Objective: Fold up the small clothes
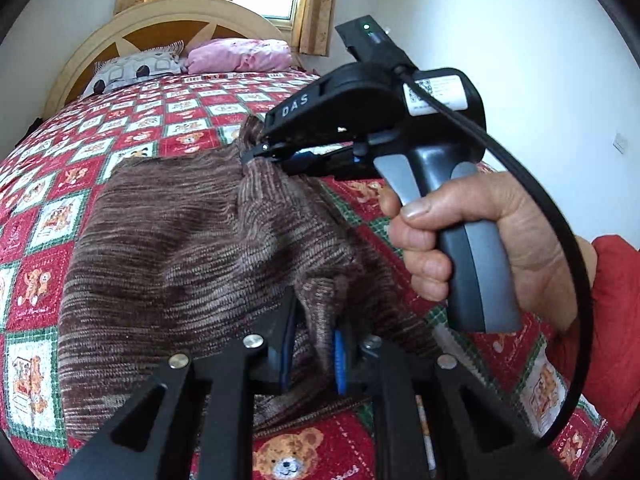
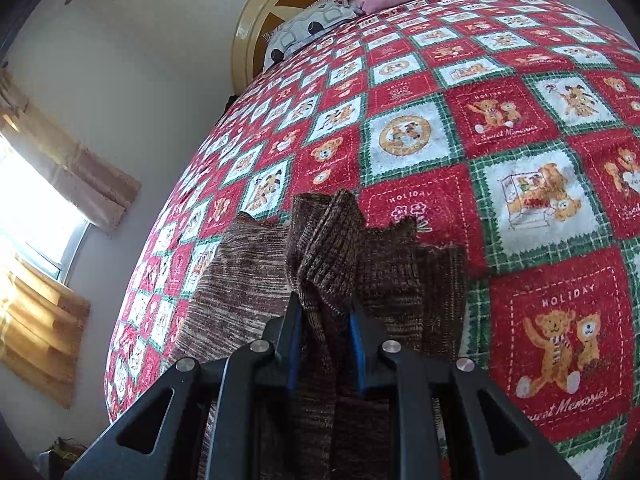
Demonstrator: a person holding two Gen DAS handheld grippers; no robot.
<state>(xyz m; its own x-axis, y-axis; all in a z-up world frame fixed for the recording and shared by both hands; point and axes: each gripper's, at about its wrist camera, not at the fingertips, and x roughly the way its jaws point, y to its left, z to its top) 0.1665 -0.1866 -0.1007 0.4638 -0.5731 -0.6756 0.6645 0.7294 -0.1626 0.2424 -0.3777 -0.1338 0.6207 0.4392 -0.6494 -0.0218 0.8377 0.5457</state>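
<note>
A brown striped knit garment (image 1: 180, 248) lies spread on the bed's red teddy-bear quilt (image 1: 52, 216). My left gripper (image 1: 314, 344) is shut on a bunched edge of it at the near side. My right gripper (image 1: 256, 153), held in a hand, shows in the left wrist view pinching the garment's far edge and lifting it a little. In the right wrist view the right gripper (image 2: 326, 312) is shut on a raised fold of the same garment (image 2: 240, 272), with the rest draped over the quilt (image 2: 520, 128).
A patterned pillow (image 1: 136, 68) and a pink pillow (image 1: 240, 54) lie at the wooden headboard (image 1: 160, 16). A curtained window (image 2: 36, 208) is beside the bed. White walls surround the bed. A red sleeve (image 1: 616, 320) is at the right.
</note>
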